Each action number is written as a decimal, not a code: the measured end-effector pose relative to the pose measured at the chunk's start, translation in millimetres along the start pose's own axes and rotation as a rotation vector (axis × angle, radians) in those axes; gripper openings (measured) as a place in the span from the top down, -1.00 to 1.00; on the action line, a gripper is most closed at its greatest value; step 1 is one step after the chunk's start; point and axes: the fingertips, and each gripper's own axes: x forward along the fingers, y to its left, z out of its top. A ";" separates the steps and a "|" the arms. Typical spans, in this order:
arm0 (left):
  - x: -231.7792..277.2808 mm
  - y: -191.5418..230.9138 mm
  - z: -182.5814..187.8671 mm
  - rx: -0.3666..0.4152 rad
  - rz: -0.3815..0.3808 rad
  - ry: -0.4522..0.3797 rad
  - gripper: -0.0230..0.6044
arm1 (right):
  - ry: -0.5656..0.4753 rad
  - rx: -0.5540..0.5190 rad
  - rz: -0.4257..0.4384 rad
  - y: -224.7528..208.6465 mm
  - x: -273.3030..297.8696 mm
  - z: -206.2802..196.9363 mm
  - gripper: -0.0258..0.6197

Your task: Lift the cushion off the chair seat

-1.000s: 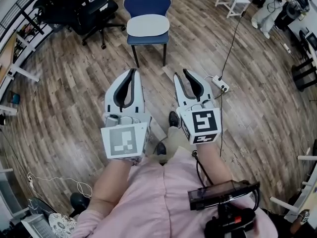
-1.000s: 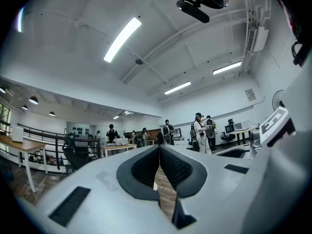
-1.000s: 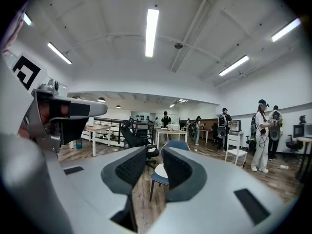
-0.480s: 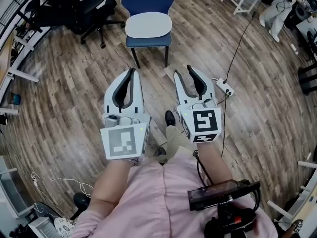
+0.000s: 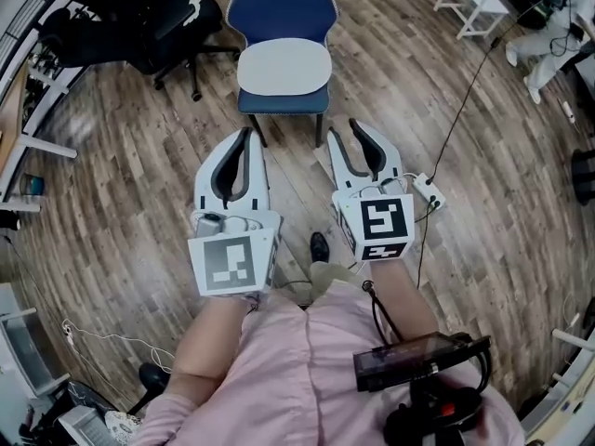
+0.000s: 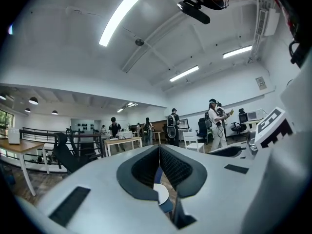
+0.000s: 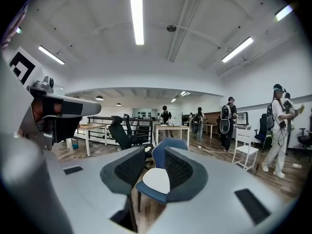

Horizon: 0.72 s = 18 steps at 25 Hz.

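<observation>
Clutter around the work area: a black office chair (image 5: 163, 21) stands left of the blue shell chair on dark legs (image 5: 282, 7), and a white power strip with black cable (image 5: 429, 190) lies on the wooden plank floor (image 5: 130, 175) beside the right gripper (image 5: 344, 134). Only bare floor separates both grippers from the blue chair. The pale oval cushion (image 5: 284, 66) rests flat on the seat, untouched. The left gripper (image 5: 245, 135) has its jaws together at the tips, holding nothing; the right gripper's jaws stand apart, empty. Compared with a second ago, the blue chair lies nearer the grippers and the jaw positions are unchanged.
</observation>
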 end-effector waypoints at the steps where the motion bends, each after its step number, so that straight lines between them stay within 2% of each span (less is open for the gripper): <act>1: 10.1 2.0 2.1 0.001 0.008 -0.003 0.88 | -0.005 -0.004 0.004 -6.6 9.5 3.3 0.54; 10: 63.7 31.9 11.0 -0.015 0.055 -0.016 0.88 | -0.030 -0.022 0.011 -35.5 76.2 24.3 0.56; 12: 76.4 41.9 6.4 -0.010 0.069 -0.009 0.88 | -0.024 -0.027 0.015 -39.3 91.9 24.1 0.56; 18: 132.1 74.8 -27.1 -0.066 0.070 0.024 0.88 | 0.030 -0.036 0.011 -51.8 155.9 9.6 0.56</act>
